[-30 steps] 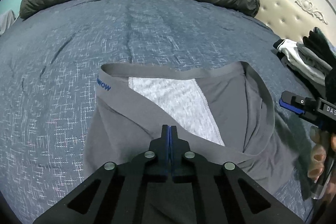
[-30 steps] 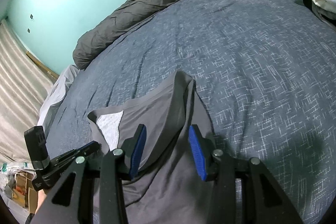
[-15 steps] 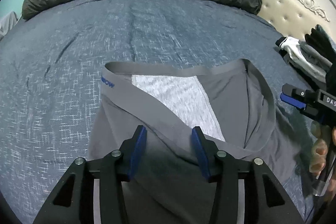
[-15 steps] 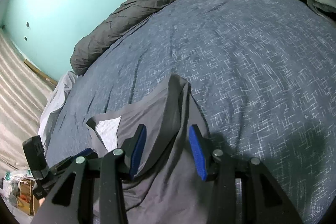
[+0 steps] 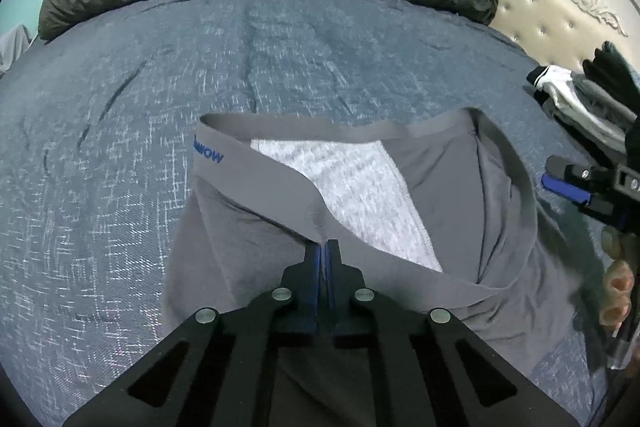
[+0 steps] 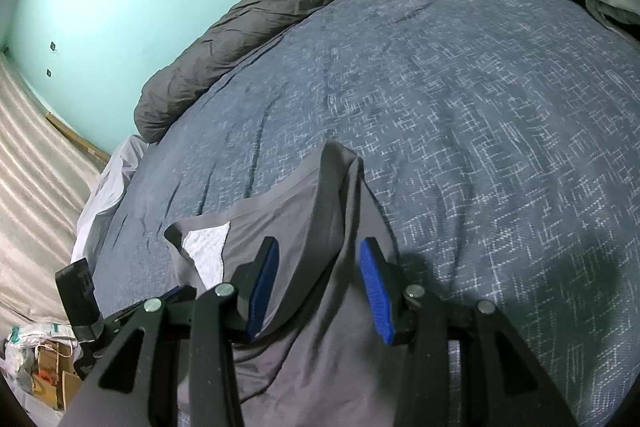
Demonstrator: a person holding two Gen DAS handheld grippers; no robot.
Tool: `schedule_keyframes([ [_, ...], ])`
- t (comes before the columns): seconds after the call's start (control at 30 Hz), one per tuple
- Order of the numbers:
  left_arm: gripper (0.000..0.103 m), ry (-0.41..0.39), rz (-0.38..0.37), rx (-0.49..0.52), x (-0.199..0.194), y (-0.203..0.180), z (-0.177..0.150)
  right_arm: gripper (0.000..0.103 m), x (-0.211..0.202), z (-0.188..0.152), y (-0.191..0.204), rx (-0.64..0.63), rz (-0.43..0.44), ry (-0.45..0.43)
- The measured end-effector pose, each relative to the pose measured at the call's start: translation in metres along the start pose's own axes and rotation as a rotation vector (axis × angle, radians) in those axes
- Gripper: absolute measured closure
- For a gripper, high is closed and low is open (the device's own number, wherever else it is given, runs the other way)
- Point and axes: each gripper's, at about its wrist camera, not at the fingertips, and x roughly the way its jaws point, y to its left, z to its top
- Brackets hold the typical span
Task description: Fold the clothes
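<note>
We find the grey underwear [image 5: 248, 227] lying on the blue bedspread [image 5: 100, 147], waistband [image 5: 320, 129] facing away from us and the white lining [image 5: 352, 195] exposed. Half a second ago the left gripper [image 5: 323, 251] stood with its pads apart over the near waistband; now we see them pinched together on that band's fold. The right gripper [image 6: 320, 287] is unchanged: its blue pads [image 6: 374, 291] remain apart, straddling the garment's raised right edge without pressing it. Other clothes [image 5: 580, 103] sit piled near the headboard [image 5: 560, 11].
</note>
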Motion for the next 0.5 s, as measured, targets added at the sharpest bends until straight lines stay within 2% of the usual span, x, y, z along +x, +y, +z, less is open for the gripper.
schedule_keyframes([
  [0.17,0.101,-0.075,-0.015,-0.049,-0.026,0.011,0.008,0.06,0.002,0.0,0.0,0.002,0.002,0.004],
  [0.33,0.101,-0.155,0.02,-0.126,-0.05,0.041,0.014,0.06,0.001,0.003,0.0,0.006,0.001,-0.007],
  [0.5,0.101,-0.201,0.063,-0.221,-0.061,0.078,0.014,0.06,0.004,0.007,0.001,0.011,-0.003,-0.016],
])
